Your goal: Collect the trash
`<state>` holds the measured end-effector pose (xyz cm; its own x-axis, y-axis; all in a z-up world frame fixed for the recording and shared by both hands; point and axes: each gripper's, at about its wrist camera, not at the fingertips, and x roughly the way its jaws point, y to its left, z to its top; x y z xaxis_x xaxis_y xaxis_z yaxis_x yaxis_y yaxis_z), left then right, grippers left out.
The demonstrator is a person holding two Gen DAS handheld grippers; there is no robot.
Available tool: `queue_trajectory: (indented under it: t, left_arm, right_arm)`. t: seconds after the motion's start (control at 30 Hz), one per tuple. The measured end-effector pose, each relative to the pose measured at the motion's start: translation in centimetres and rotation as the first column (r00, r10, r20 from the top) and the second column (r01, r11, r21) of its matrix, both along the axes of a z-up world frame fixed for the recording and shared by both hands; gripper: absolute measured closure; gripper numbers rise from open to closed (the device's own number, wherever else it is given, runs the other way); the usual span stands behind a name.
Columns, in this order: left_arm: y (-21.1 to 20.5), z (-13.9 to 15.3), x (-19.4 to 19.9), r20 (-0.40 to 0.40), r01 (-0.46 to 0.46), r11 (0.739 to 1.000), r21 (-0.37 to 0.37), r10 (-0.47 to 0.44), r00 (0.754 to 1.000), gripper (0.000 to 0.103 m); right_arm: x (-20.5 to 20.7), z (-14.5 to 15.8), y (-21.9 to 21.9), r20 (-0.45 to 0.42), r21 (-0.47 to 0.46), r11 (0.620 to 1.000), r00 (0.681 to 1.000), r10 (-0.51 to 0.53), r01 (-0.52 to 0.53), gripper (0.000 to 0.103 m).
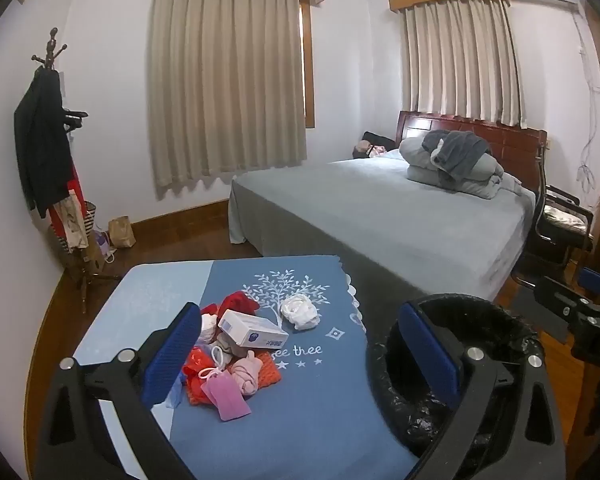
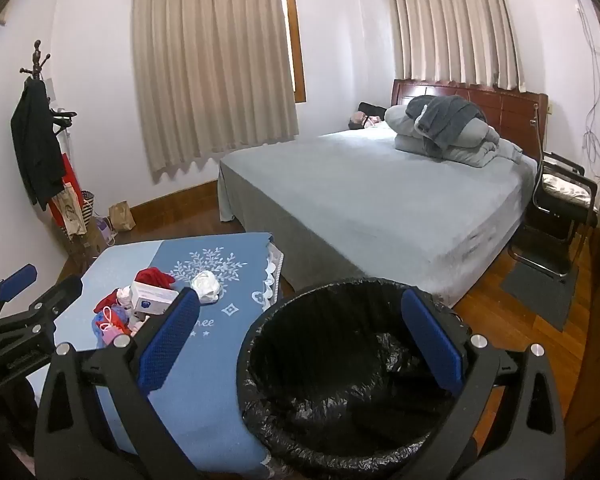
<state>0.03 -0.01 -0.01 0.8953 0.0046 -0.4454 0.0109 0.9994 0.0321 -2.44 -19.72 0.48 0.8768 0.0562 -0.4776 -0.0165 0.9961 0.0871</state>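
Closest to me, both the left gripper (image 1: 300,354) and right gripper (image 2: 300,342) gape fully wide, holding nothing. I'd grab the stiff white carton (image 1: 253,329) first, squarely across its flat sides, off the trash pile (image 1: 228,360) on the blue cloth-covered table (image 1: 308,408). Then the floppy stuff goes (crumpled paper, knit bits) into the crinkly black-lined round bin (image 2: 340,380), just right.

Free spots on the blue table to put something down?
Bare cloth on the table between the trash pile and the bin. Also the pale strip left of the tree print, behind the pile. Crowded: the pile around the white box; a white wad sits just right of it.
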Motion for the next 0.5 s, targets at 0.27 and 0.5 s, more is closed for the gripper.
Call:
queue_trajectory:
  t: [0.27,0.5]
  left_arm:
    - [0.13,0.96,0.02,-0.001,-0.007,1.0,-0.006,0.007,1.0,0.006]
    - [-0.02,0.61,-0.19,0.01,-0.004,1.0,-0.001,0.004,1.0,0.006]
  right_arm:
    - [0.05,0.0,-0.09,-0.001,-0.002,1.0,1.0,0.001,-0.001,0.005]
    - [0.02,-0.01,0.09,-0.002,-0.005,1.0,1.0,0.0,0.0,0.005]
